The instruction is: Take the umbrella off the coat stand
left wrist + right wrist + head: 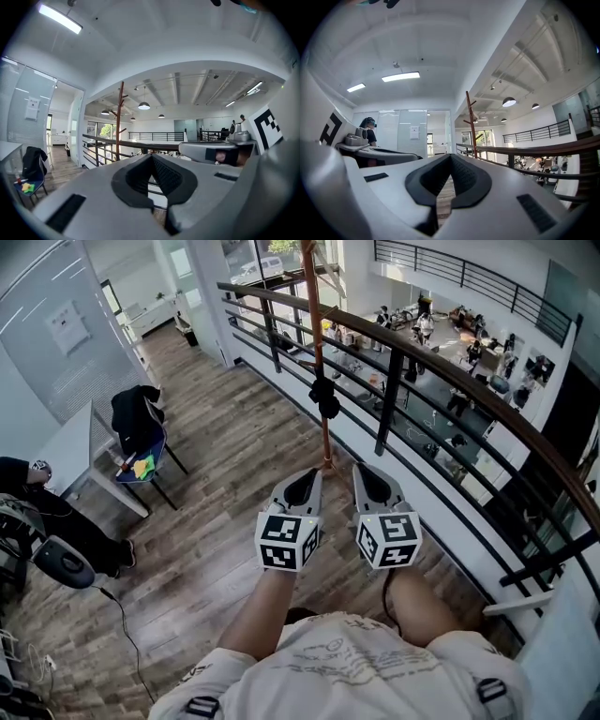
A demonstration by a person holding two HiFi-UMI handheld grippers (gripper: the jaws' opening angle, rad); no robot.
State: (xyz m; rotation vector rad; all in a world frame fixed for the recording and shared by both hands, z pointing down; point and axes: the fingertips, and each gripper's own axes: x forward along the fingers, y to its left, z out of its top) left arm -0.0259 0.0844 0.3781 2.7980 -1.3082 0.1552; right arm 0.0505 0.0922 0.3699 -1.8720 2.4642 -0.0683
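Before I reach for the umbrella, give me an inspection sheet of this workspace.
Surface: wooden floor; no worktable in front.
Job's things: coat stand upright beside the railing; umbrella, a black folded bundle, hangs on the pole, untouched.
Clutter: chair draped with a black jacket, next to a white table.
Grippers: left hand-held gripper jaws together, nothing between them; right hand-held gripper the same; both are short of the stand.
Cables: one black cable lies on the floor at left.
Surroundings: a person at the left edge; an open atrium beyond the railing, with people below.
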